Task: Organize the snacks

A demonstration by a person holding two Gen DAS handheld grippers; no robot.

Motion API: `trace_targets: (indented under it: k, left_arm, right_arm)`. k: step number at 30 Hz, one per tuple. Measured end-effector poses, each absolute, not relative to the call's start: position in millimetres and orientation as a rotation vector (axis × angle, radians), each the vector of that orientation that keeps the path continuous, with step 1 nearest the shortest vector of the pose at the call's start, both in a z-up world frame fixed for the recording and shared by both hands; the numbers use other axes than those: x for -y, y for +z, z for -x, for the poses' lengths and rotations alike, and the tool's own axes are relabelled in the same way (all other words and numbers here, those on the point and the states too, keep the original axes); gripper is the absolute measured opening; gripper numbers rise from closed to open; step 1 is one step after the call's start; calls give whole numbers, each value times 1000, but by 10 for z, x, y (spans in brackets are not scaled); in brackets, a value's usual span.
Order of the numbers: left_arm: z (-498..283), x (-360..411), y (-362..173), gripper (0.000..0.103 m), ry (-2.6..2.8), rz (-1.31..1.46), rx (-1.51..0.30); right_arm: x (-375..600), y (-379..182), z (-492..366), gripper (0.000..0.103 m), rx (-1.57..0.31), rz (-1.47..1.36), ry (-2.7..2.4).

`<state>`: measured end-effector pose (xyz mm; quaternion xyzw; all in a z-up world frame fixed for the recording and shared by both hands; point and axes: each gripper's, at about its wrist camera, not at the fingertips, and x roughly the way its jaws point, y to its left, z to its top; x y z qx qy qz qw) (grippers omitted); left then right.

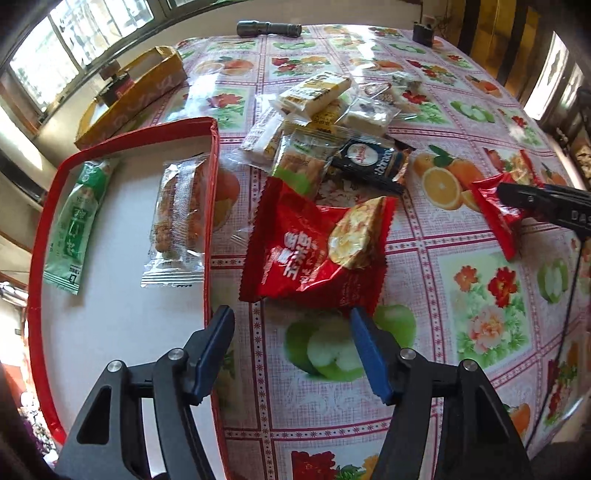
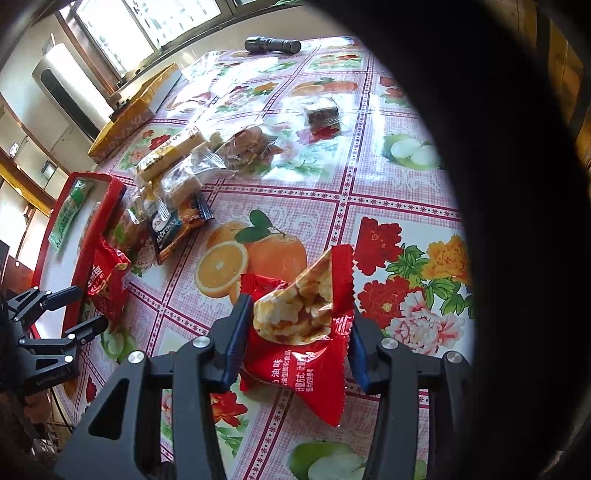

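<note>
Right claw (image 2: 297,336) is pinching a red cracker packet (image 2: 301,332) between its blue pads, lifted over the tablecloth (image 2: 369,206) near the printed orange. Left claw (image 1: 291,325) is spread wide w/ nothing between the pads, poised just short of a second red packet (image 1: 317,251), which lies flat on the cloth right beside the red tray (image 1: 212,221), touching or nearly touching its rim.

Tray sits at the left side of the tabletop and already holds a green packet (image 1: 75,221) and a clear-wrapped biscuit packet (image 1: 177,218), side by side, apart. Behind the red packet is a loose heap of snacks (image 1: 325,122) approx. mid-table, overlapping each other. A yellow box (image 1: 140,99) sits beyond the tray, a flashlight (image 1: 267,28) at the far edge.

Risks, my guess: the right grip is on crinkly foil, so the packet could slip or twist out, or the crackers get crushed if squeezed harder. Left claw closing low on the flat packet may just push it under the heap or snag the cloth. Its pad is also close to the tray rim, so it could bump the tray.
</note>
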<state>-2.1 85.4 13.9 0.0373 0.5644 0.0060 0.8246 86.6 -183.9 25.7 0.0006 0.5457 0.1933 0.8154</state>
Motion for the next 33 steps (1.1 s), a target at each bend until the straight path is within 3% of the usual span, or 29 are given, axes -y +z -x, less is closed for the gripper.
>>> trace_targets:
  k: [21,28,33]
  left_arm:
    - [-295,-974,367,69,267,-19,-1148]
    - [-575,-818,80,73,235,19,-1276]
    - [-563,-681,215,76,43,120,-1291]
  right_arm:
    - [1843,206,-928,50,-1189,-17,429]
    - [1827,207,-949,50,-1197,-1,444]
    - [1851,210,-965,50,-1200,5,450]
